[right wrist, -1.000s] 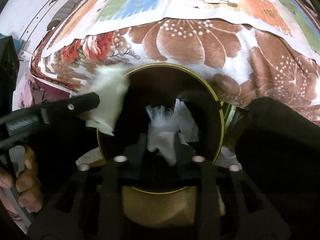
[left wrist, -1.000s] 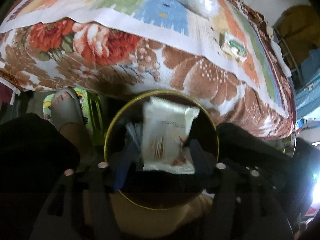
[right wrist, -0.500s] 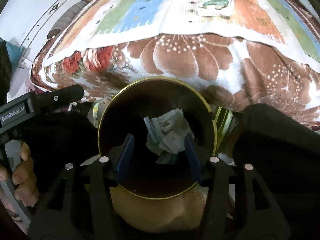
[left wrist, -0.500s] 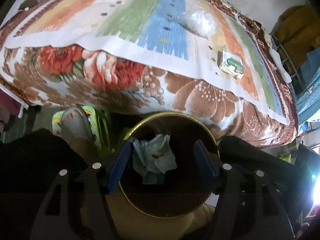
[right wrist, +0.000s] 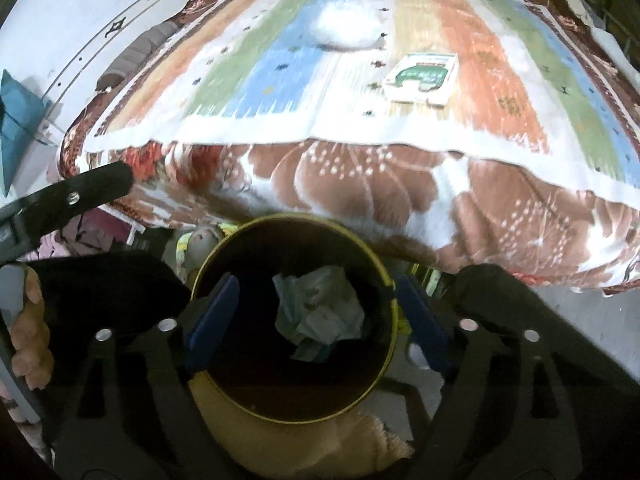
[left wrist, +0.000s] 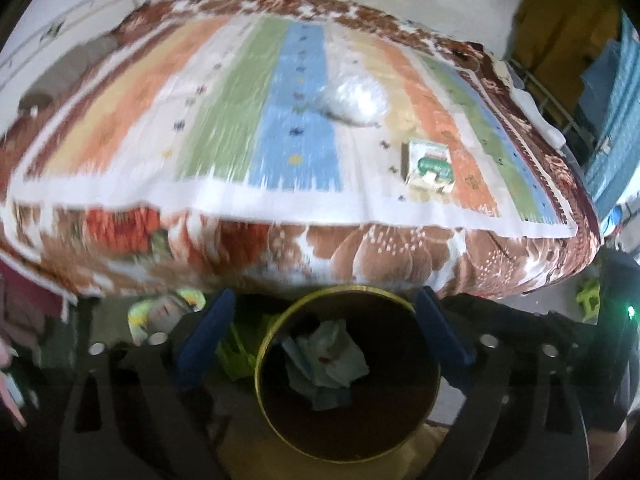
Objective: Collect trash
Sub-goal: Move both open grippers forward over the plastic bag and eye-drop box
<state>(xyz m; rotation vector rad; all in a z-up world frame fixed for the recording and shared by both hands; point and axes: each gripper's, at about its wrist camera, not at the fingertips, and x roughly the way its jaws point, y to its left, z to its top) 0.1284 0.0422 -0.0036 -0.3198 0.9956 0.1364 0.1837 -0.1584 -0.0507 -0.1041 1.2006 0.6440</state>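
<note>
Left gripper (left wrist: 320, 320): jaws seen spreading apart, nothing between the blue pads; held above the bin, pointing steeply down
Right gripper (right wrist: 316, 312): jaws likewise opening and empty; poised over the same bin; the left gripper (right wrist: 68, 200) is seen at this view's left edge, a hand (right wrist: 28, 332) below it
Bin (left wrist: 280, 412): round, dark inside, yellow-rimmed; placed on the floor just beside the bed's near edge
Crumpled wrappers (left wrist: 326, 360): pale, bunched together; lying inside the bin (right wrist: 390, 280), touched by neither gripper; also seen as a heap (right wrist: 320, 316) from the right wrist
Bed (left wrist: 360, 256): covered by a brown floral blanket; a striped mat (left wrist: 296, 128) is spread on top
Plastic bag (left wrist: 352, 100): clear, crumpled; left on the mat, well apart from the bin
Small carton (left wrist: 430, 164): white and green; lying flat on the mat, near the bag; also seen from the right wrist (right wrist: 422, 78)
</note>
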